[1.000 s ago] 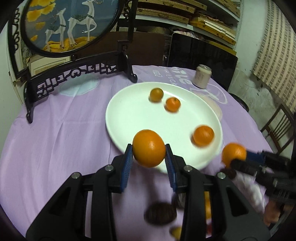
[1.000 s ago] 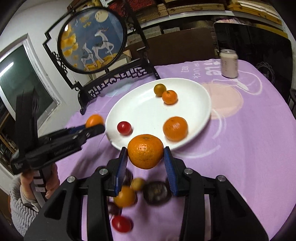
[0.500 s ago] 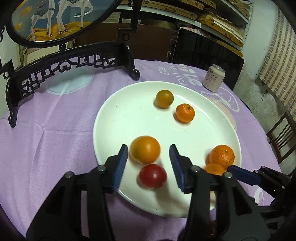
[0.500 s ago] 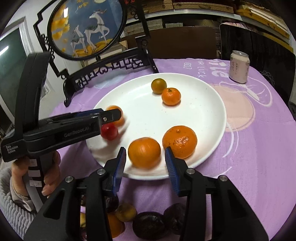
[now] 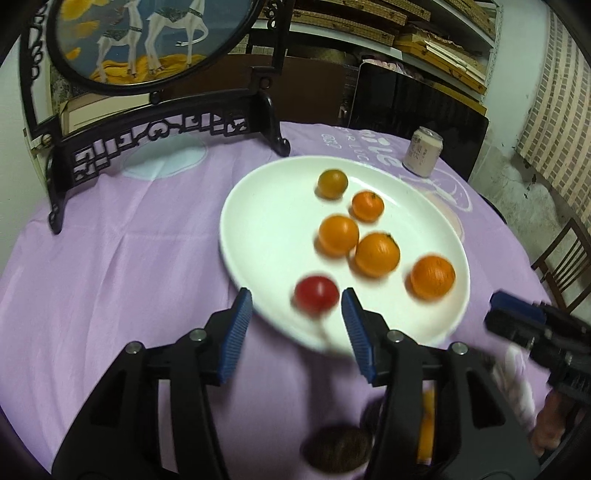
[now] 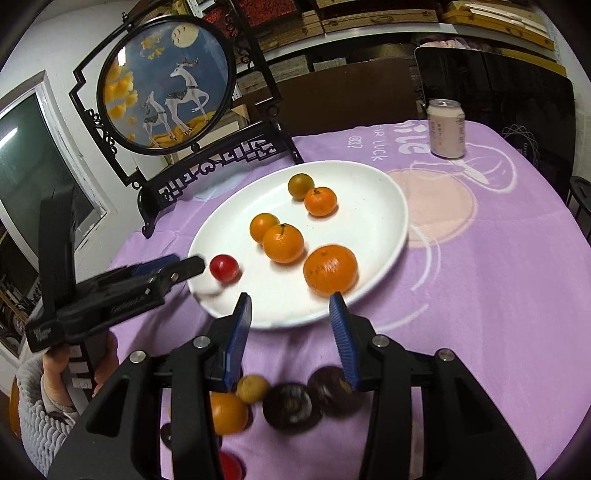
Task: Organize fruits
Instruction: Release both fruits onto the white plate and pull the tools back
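Purple tablecloth (image 6: 498,258) with white lettering and pale circle motifs covers the table. 1 pink drink can (image 6: 446,128) stands upright near its far edge. 1 round deer-painted screen (image 6: 166,85) in black carved stand stands upright at far left. Wooden shelving (image 5: 424,33) behind.

Setting, as I read it: a home dining room. Round table under lilac printed cloth (image 6: 498,258); carved black deer-painting screen (image 6: 166,85) upper left; stacked wooden boards on shelves (image 5: 424,33) upper right.
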Demonstrator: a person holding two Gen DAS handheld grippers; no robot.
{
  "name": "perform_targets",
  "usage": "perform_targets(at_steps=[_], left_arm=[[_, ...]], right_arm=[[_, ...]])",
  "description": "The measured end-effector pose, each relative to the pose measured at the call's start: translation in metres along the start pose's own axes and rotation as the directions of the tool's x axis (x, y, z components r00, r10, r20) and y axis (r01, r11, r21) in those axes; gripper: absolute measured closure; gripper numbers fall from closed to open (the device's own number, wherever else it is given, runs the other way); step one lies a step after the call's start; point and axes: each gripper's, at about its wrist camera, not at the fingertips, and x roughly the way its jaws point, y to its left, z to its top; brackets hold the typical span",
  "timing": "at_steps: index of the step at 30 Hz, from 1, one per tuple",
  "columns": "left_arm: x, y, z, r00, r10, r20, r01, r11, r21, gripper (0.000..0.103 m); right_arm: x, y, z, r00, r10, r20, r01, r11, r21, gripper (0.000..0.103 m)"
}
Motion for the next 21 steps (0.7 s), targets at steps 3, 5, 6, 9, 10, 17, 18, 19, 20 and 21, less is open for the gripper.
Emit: perform_targets(at_steps=[3, 5, 6, 9, 10, 17, 18, 19, 20, 21], left_arm=[[-0.013, 0.003, -0.017, 1.000, 0.006, -0.006, -0.006, 1.000, -0.008, 0.049], [-0.025, 0.004, -0.029, 1.000, 0.010, -0.002, -0.010, 1.000, -0.014, 0.046], [-0.032, 0.004, -0.035, 1.000, 0.012, 0.004, -0.012, 1.000, -0.014, 0.046], [-0.048, 0.002, -0.051, 1.000, 0.020, 0.017, -0.020, 1.000, -0.002, 0.040], [-0.054, 0.001, -0.057, 0.999, 0.028, 0.024, -0.028, 1.000, 0.006, 0.037], [-0.061, -0.009, -0.081, 0.999, 0.034, 0.010, -0.034, 0.998, 0.061, 0.035], [-0.060, -0.011, -0.081, 0.999, 0.035, 0.008, -0.035, 0.997, 0.071, 0.035], [-0.057, -0.014, -0.082, 0.999, 0.036, 0.002, -0.036, 0.996, 0.086, 0.035], [-0.055, -0.016, -0.082, 0.999, 0.036, -0.003, -0.036, 0.995, 0.095, 0.035], [-0.053, -0.017, -0.083, 0.999, 0.035, -0.008, -0.034, 0.994, 0.103, 0.035]], right_arm=[[-0.011, -0.004, -0.012, 1.000, 0.001, 0.008, -0.001, 1.000, 0.017, 0.059], [-0.018, -0.005, -0.020, 1.000, -0.004, 0.012, 0.004, 1.000, 0.017, 0.059], [-0.021, -0.005, -0.024, 1.000, -0.008, 0.013, 0.008, 1.000, 0.016, 0.059], [-0.028, -0.008, -0.034, 1.000, -0.013, 0.017, 0.013, 1.000, 0.027, 0.057], [-0.030, -0.010, -0.037, 1.000, -0.018, 0.019, 0.018, 0.999, 0.035, 0.055], [-0.041, -0.017, -0.039, 0.998, -0.031, 0.055, 0.028, 0.998, 0.062, 0.041], [-0.040, -0.018, -0.039, 0.998, -0.031, 0.050, 0.028, 0.998, 0.060, 0.041], [-0.040, -0.017, -0.039, 0.998, -0.032, 0.048, 0.029, 0.998, 0.058, 0.041], [-0.039, -0.017, -0.039, 0.998, -0.031, 0.045, 0.029, 0.998, 0.056, 0.041], [-0.039, -0.016, -0.039, 0.999, -0.031, 0.042, 0.029, 0.998, 0.051, 0.041]])
